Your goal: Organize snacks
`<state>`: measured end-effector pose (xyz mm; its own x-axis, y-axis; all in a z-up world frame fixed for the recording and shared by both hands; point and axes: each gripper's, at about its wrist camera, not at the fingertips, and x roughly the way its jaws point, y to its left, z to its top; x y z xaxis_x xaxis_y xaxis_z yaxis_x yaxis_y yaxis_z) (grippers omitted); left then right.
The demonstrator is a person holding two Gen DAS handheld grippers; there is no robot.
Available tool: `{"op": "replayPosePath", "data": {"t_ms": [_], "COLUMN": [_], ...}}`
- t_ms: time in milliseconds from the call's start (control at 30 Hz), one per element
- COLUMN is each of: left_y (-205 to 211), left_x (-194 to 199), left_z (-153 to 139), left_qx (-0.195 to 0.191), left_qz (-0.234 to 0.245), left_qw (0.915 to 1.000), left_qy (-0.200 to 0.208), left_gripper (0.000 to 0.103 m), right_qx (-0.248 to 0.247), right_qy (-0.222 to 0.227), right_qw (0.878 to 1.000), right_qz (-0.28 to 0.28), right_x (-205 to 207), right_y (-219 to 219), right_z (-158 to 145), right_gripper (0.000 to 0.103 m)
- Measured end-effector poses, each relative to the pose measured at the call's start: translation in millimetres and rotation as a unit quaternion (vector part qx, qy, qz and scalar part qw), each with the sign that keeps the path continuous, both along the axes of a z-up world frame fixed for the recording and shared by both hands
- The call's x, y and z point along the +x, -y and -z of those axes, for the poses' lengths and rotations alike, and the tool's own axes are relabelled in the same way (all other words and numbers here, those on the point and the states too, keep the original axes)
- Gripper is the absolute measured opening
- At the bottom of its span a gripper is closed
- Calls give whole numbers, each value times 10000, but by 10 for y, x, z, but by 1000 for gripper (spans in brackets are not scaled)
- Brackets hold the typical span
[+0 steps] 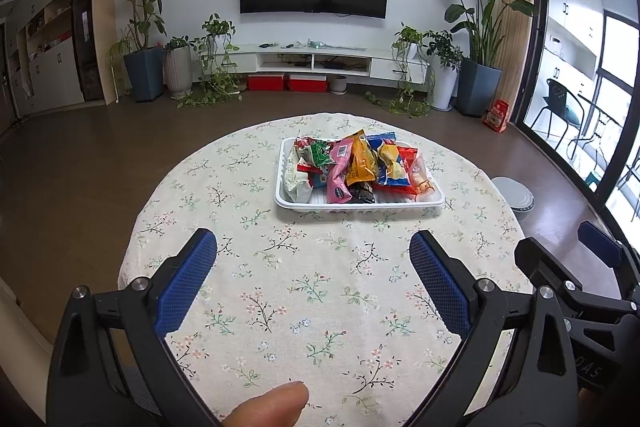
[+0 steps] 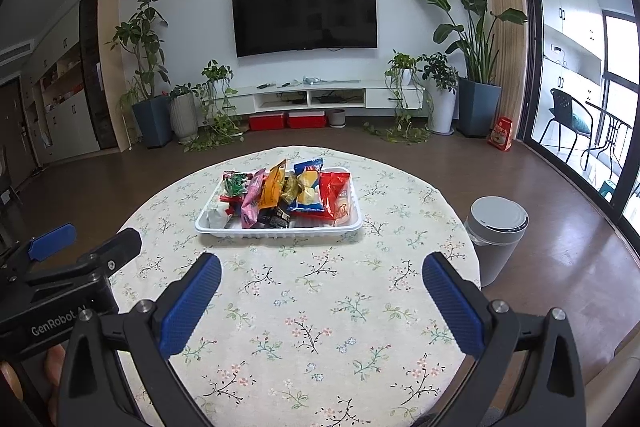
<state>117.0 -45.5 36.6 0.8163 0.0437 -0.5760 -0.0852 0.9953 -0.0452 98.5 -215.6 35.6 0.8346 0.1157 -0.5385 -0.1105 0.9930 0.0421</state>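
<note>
A white plastic tray (image 1: 360, 206) (image 2: 280, 230) sits on the far half of a round table with a floral cloth (image 1: 320, 307) (image 2: 312, 327). Several snack packets are heaped in it: a pink one (image 1: 340, 173) (image 2: 251, 205), an orange one (image 1: 360, 159) (image 2: 271, 189), a blue-and-yellow one (image 1: 390, 163) (image 2: 308, 193) and a red one (image 1: 412, 167) (image 2: 334, 193). My left gripper (image 1: 314, 247) hovers open over the near cloth, well short of the tray, holding nothing. My right gripper (image 2: 322, 273) is likewise open and holds nothing, beside the left one.
A grey lidded bin (image 2: 498, 239) (image 1: 514, 195) stands on the floor right of the table. Potted plants (image 2: 148, 87), a TV (image 2: 304, 15) and a low console (image 2: 320, 97) line the far wall. A thumb (image 1: 272, 405) shows at the bottom of the left wrist view.
</note>
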Motion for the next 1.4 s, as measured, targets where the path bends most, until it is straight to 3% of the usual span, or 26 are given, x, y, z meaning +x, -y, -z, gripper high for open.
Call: {"op": "replayPosePath", "data": {"t_ms": [400, 1400], "left_y": [-4, -40], "left_x": [28, 70], "left_z": [15, 33], "left_qx": [-21, -85], "left_qz": [-27, -28], "left_qw": [10000, 10000], "left_qy": [29, 13], "left_gripper": [103, 103], "right_qx": [-7, -31], "right_qy": [-45, -89], "right_qw": [10000, 10000], "right_qz": [21, 33], "right_x": [10, 12], "right_y": [9, 46], "right_z": [-16, -17], "right_gripper": [103, 103]}}
